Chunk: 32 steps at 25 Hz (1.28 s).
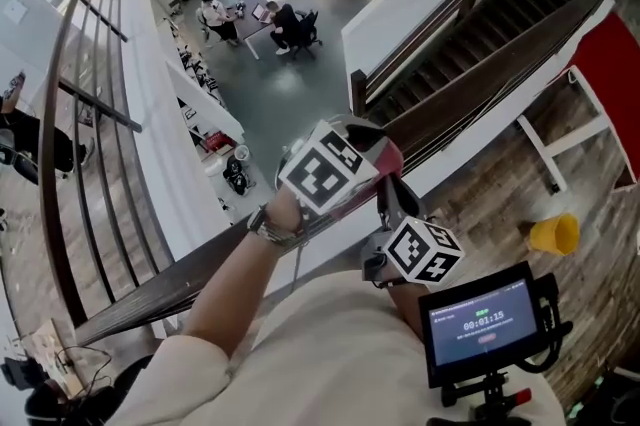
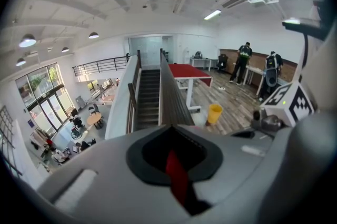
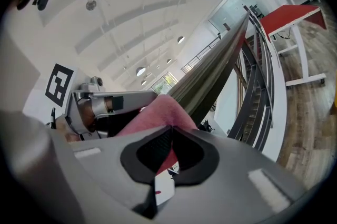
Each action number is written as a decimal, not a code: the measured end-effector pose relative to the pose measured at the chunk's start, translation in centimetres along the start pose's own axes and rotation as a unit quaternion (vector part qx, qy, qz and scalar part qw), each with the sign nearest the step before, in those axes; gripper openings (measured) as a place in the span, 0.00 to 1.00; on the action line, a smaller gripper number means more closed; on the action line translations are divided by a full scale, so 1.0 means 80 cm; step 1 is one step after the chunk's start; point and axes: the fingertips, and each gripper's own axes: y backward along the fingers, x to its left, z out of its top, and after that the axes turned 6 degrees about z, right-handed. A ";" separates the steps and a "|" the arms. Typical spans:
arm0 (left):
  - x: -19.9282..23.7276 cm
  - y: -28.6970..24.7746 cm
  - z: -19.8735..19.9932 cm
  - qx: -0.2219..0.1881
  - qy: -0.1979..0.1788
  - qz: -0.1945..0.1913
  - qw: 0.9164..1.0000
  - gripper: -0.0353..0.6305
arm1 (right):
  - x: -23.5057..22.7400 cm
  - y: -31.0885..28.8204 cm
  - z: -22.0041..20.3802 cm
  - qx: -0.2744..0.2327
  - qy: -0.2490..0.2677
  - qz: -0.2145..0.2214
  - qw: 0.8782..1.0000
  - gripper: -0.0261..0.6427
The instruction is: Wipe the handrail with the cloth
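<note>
The dark wooden handrail (image 1: 480, 64) runs from lower left to upper right in the head view. A red cloth (image 1: 386, 157) lies draped over it near the middle. My left gripper (image 1: 372, 162) is on the rail, shut on the cloth; in the left gripper view a red strip of cloth (image 2: 177, 175) shows between its closed jaws, with the handrail (image 2: 171, 102) stretching ahead. My right gripper (image 1: 388, 206) sits just behind, also shut on the cloth. In the right gripper view the pink-red cloth (image 3: 158, 112) bulges over the handrail (image 3: 210, 75) right at the closed jaws.
Beyond the rail is a drop to a lower floor with people at tables (image 1: 285, 19). A staircase (image 1: 470, 44) descends beside the rail. A yellow bucket (image 1: 555, 234) and a red-topped table (image 1: 612, 64) stand on the wooden floor at right. A small monitor (image 1: 480, 319) sits near my chest.
</note>
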 end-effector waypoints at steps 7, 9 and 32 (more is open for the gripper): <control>0.006 -0.036 0.024 -0.001 -0.005 0.001 1.000 0.06 | -0.031 -0.003 0.028 0.000 0.000 0.009 1.000 0.03; 0.006 -0.038 0.026 -0.001 -0.005 0.001 1.000 0.06 | -0.033 -0.002 0.031 -0.002 -0.002 0.010 1.000 0.03; 0.010 -0.061 0.055 -0.004 -0.005 0.004 1.000 0.06 | -0.052 -0.004 0.063 -0.007 -0.005 0.024 1.000 0.04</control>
